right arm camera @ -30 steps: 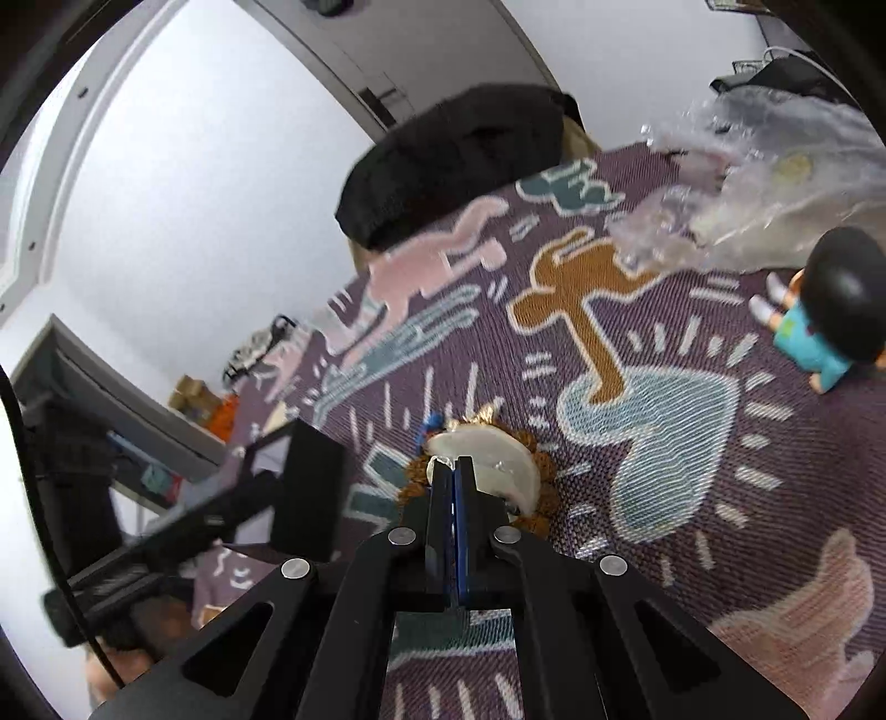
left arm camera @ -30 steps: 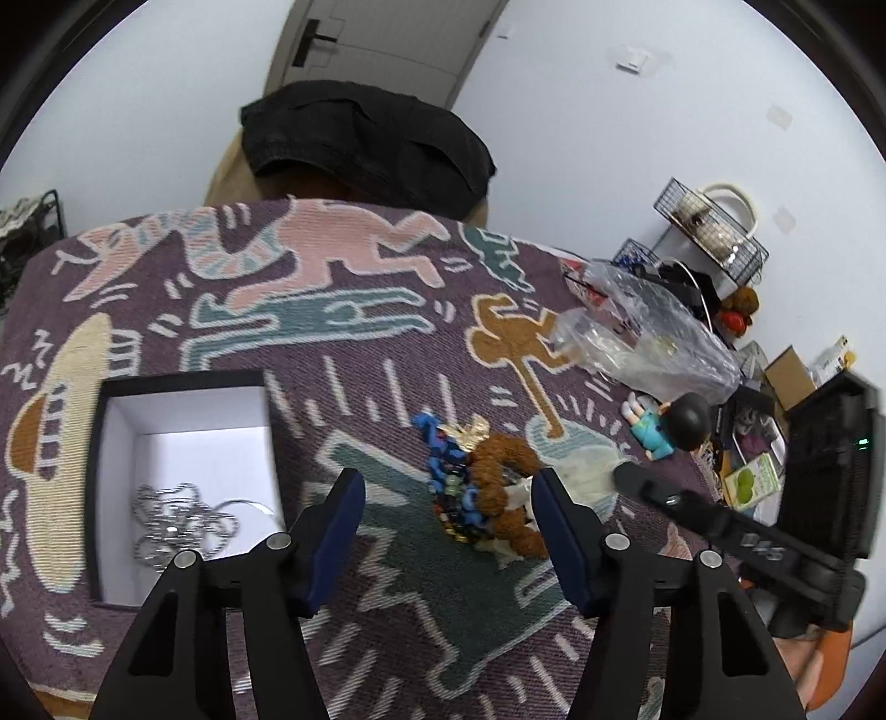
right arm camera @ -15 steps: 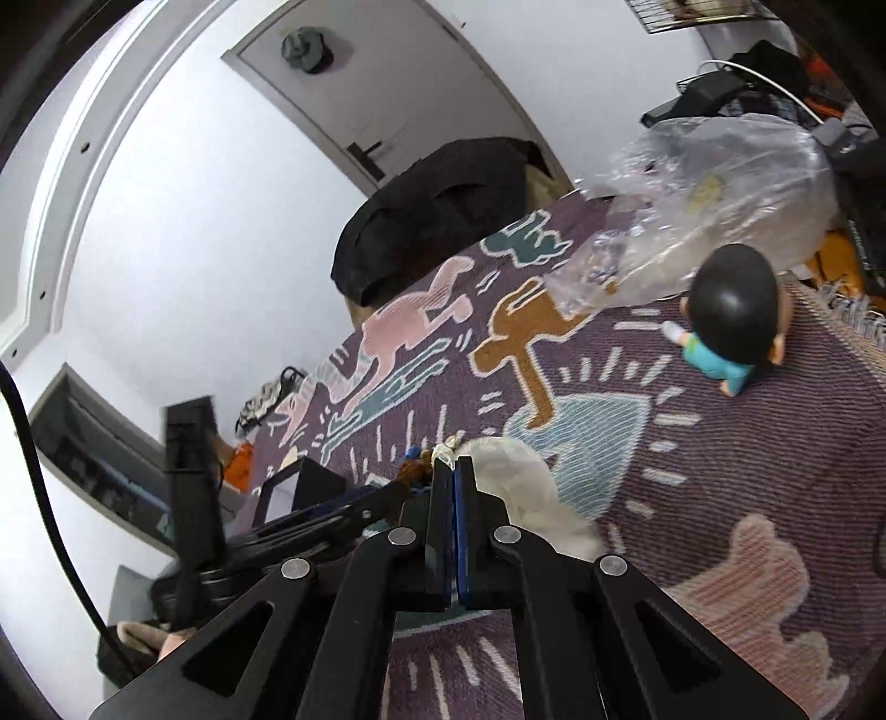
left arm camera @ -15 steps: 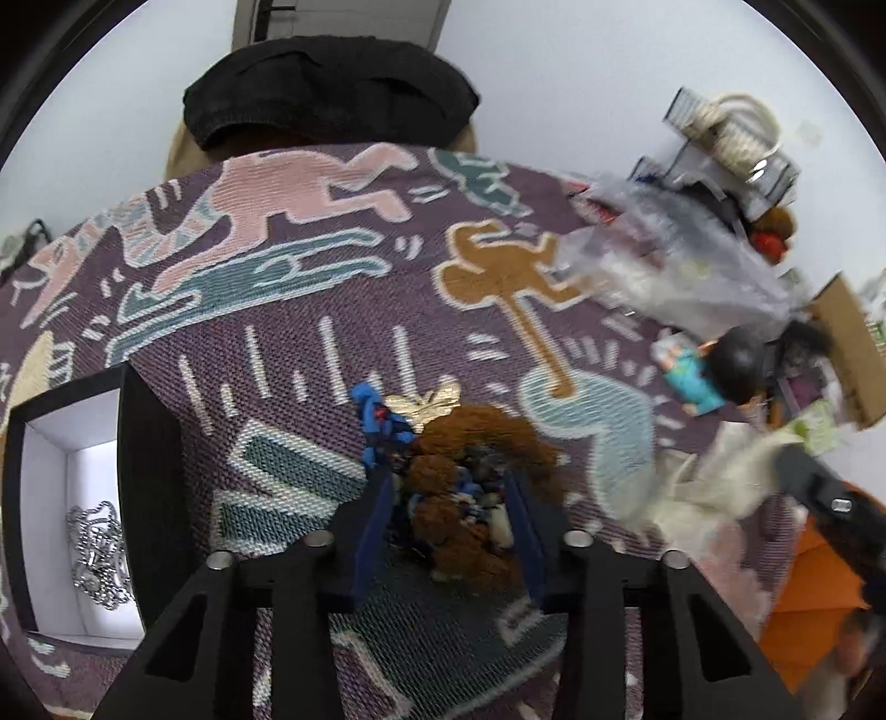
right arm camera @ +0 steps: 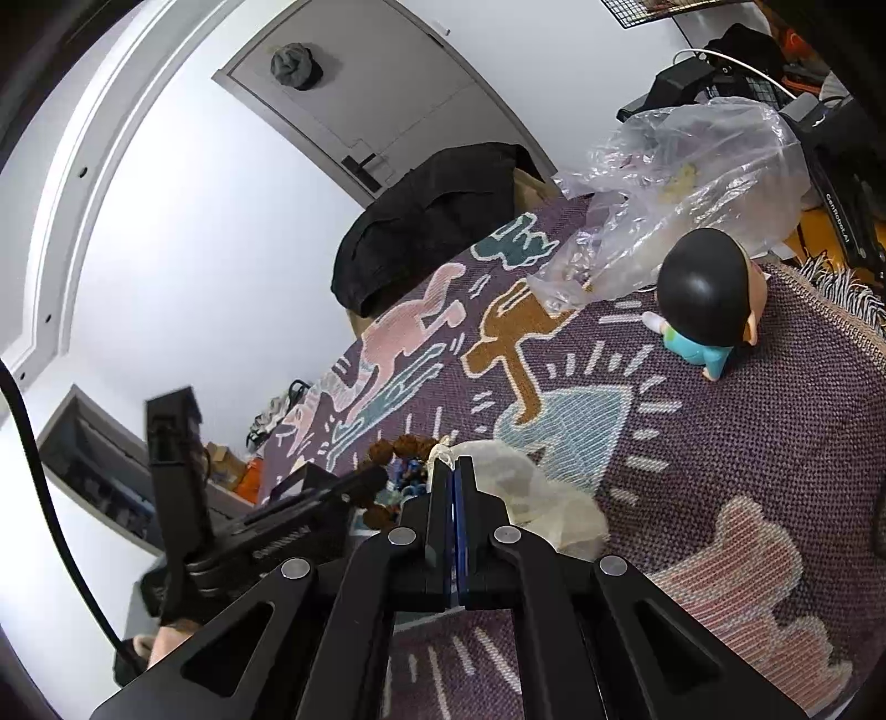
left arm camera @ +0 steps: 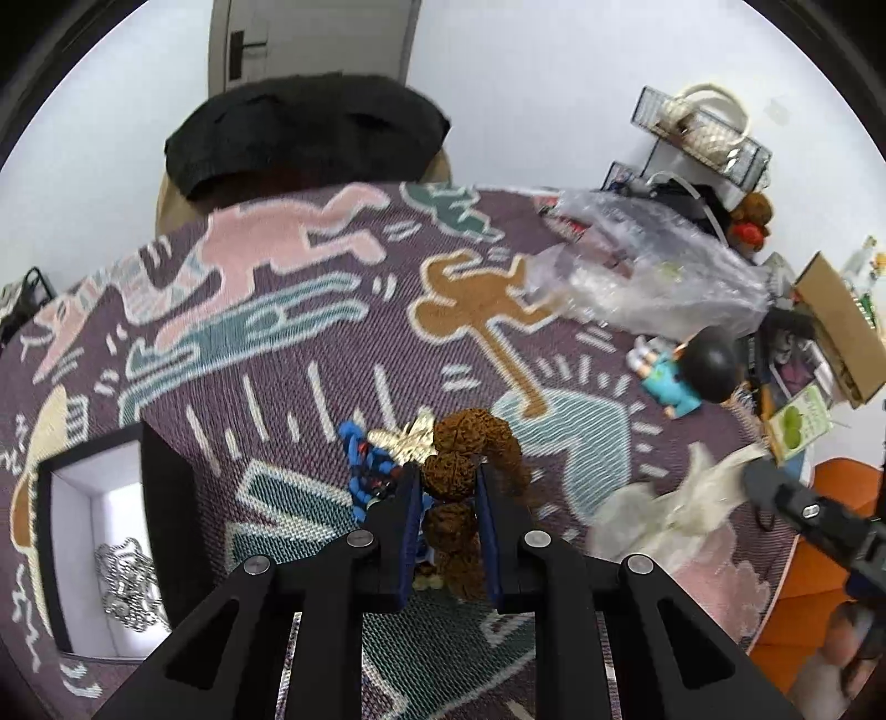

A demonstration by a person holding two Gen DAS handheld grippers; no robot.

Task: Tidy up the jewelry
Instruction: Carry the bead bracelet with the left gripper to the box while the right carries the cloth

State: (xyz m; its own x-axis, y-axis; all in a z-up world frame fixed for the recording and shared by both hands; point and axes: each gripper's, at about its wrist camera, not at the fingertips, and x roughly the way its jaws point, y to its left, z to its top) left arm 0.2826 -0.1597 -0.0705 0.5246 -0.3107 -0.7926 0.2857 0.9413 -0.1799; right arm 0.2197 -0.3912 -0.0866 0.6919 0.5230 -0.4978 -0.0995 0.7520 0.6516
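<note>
— So where was the string of rough brown seed beads (left arm camera: 451, 487)?

— On the purple woven cloth with pink, teal and tan figures (left arm camera: 310, 354), touching a blue bead strand (left arm camera: 362, 471) and a gold charm (left arm camera: 407, 440). The left gripper (left arm camera: 446, 493) had just been closing, both pads pressing the brown beads.

— And the other tongs?

— The right gripper (right arm camera: 453, 482) was clenched on a thin white pouch (right arm camera: 531, 493), lifted beside the pile.

— Around them?

— A black box with white lining (left arm camera: 94, 515) held a silver chain (left arm camera: 130, 587). Farther off lay a black-haired figurine (left arm camera: 686, 371) and a crumpled clear plastic bag (left arm camera: 653, 271); beyond, a black jacket (left arm camera: 304, 133), white walls, a grey door (left arm camera: 310, 39).
</note>
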